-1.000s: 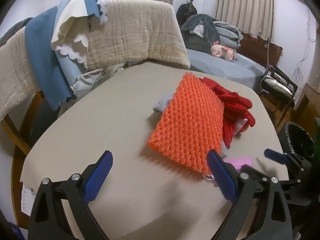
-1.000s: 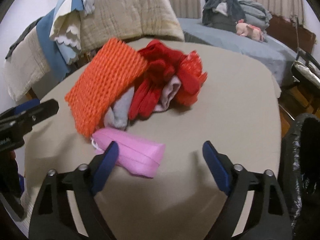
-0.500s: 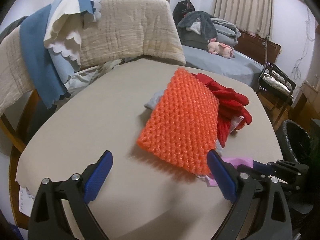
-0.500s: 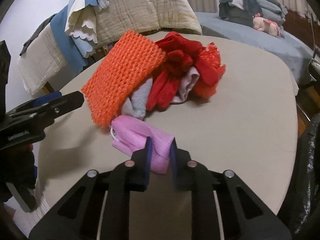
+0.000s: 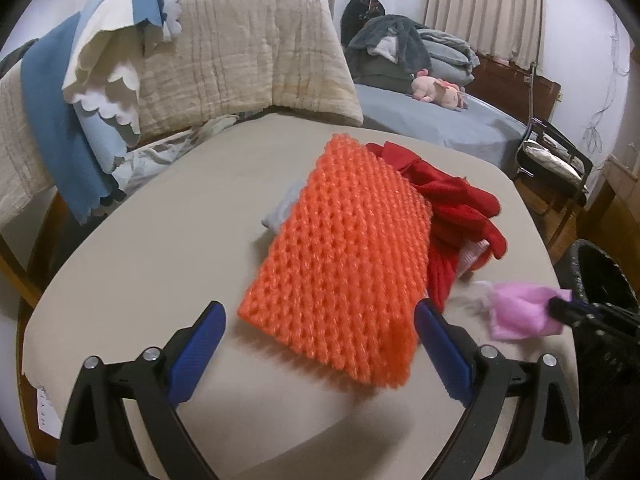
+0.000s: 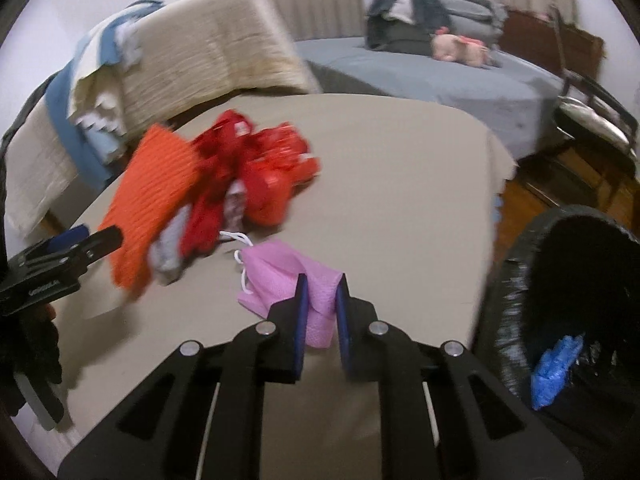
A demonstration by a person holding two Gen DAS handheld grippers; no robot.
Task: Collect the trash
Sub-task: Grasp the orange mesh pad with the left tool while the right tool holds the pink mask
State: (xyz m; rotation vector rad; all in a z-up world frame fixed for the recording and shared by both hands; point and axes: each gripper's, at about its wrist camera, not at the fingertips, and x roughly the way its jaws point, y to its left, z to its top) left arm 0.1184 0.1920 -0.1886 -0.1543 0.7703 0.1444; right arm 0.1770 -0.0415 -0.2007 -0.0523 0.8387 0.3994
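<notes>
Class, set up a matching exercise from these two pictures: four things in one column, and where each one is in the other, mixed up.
1. pink mask
2. orange foam net
3. blue scrap
4. pink plush toy

a. on the bed
b. in the right gripper
c. in the bin
d. on the table, ahead of the left gripper

Pairs: 1-b, 2-d, 3-c, 4-a

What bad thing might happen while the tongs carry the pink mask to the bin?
The right tongs pinch only one edge of the pink mask, so it may slip out before reaching the black bin. Its white ear loop dangles near the red pile and might snag there.
</notes>
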